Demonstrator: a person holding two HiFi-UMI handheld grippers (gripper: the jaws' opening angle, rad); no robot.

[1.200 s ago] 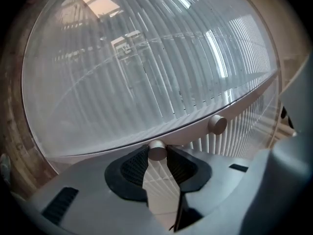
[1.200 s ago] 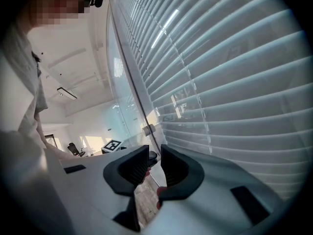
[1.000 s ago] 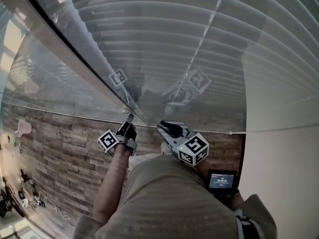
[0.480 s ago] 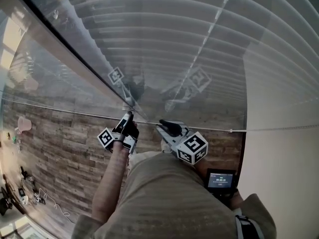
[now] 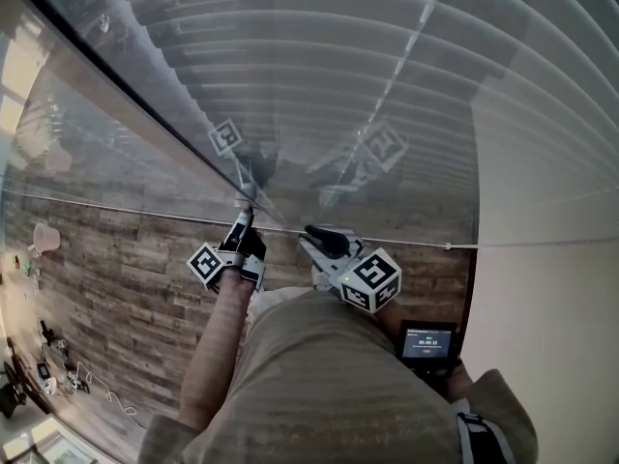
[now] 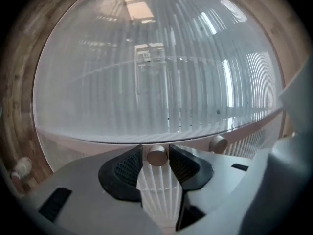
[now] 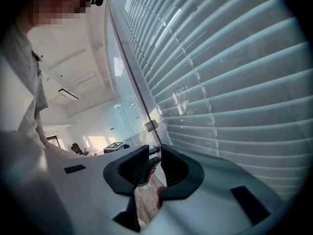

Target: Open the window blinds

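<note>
Blinds (image 5: pixel 406 56) look closed behind the pane (image 5: pixel 290 124); left gripper (image 5: pixel 243 222) has rolled slightly on their knob (image 6: pixel 157 156).
Its jaws just eased wider yet pinch the knob; slats (image 7: pixel 234 82) show no clear tilt, so opening has probably barely begun. Right gripper (image 7: pixel 155 151) waits spread, empty. Glare masks slat angle.

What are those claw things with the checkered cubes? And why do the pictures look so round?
A person holds two hand tools called grippers, like big tweezers. One picture comes from a camera on the person's head, looking down. The other two come from a camera on each gripper, whose wide lens bends everything round. The left gripper grips a small round knob at the window, and its jaws have just eased open a little. The right gripper hangs beside it, open and empty. The white blinds hang behind the glass.
</note>
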